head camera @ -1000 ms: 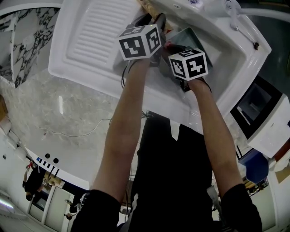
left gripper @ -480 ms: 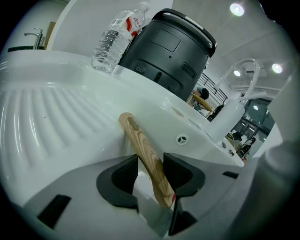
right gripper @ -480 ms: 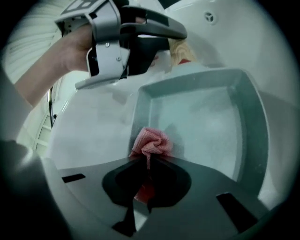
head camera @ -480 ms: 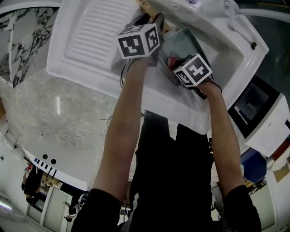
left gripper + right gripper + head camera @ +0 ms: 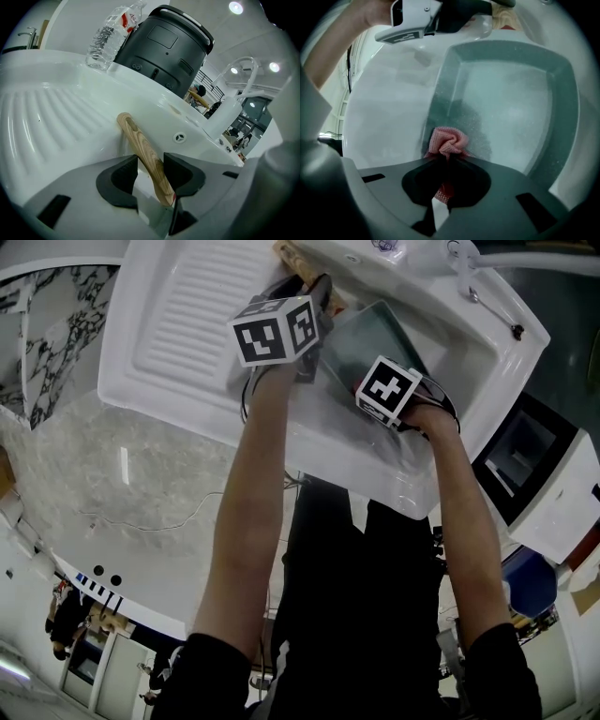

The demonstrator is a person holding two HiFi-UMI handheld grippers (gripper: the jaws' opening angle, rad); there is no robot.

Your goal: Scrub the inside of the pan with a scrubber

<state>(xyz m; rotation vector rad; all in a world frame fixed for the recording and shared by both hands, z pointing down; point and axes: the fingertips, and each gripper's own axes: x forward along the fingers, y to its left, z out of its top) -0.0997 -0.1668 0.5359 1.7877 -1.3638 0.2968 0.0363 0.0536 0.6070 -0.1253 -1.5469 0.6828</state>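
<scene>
Holding, right: the right gripper (image 5: pixel 444 165) has its jaws closed on a crumpled pink mesh scrubber (image 5: pixel 448 140), whose bunched end sticks out past the tips.
Scrubber's place: inside the pan, against its inner surface, close to the foot of the left wall.
Pan: a square, grey-green speckled pan (image 5: pixel 511 103) with raised walls sits in the basin of the white sink (image 5: pixel 487 343).
Holding, left: the left gripper (image 5: pixel 151 171) is clamped on a light wooden handle (image 5: pixel 140 147). The handle runs between the pads and on beyond them towards the far side.
Handle's place: at the far edge of the pan. The right gripper view shows the left gripper on it there.
Draining board: the white ribbed draining board (image 5: pixel 197 315) lies to the left of the basin.
Far rim: a clear plastic water bottle (image 5: pixel 110 37) and a black cylindrical appliance (image 5: pixel 164 47) stand side by side beyond the sink, the bottle to the left.
Arms: two bare forearms (image 5: pixel 253 502) reach from the near side to the grippers over the sink.
</scene>
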